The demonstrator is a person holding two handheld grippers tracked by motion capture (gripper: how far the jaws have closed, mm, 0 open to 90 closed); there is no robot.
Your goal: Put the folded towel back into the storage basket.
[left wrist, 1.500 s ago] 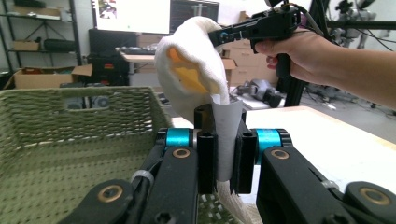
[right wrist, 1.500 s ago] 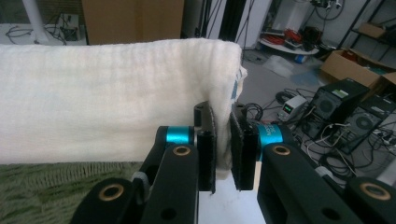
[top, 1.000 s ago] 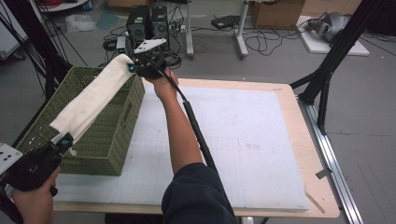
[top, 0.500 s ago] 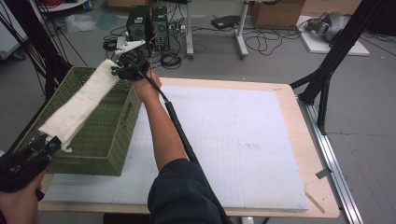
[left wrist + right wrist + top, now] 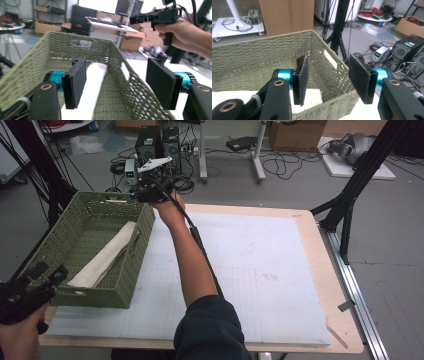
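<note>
Nearest the person, the left gripper [image 5: 47,280] hangs just off the near end of the olive-green woven basket [image 5: 132,270], its jaws spread wide with nothing between them. In the left gripper view the black pads frame the basket's near rim.

Inside the basket lies the long cream-white folded cloth [image 5: 104,257], flat on the bottom and running lengthwise, its far end leaning toward the right wall. It looks soft, light and limp: lifted by one end it would likely sag and unfold, so a pinch at each short end, or across the folded middle, seems the surest hold. It should not slip on the felt-like pads, and nothing about it looks fragile.

The basket sits on the left part of the white-topped counter [image 5: 260,270].

Farthest off, the right gripper [image 5: 145,192] hovers above the basket's far corner, jaws wide apart and holding nothing.
</note>
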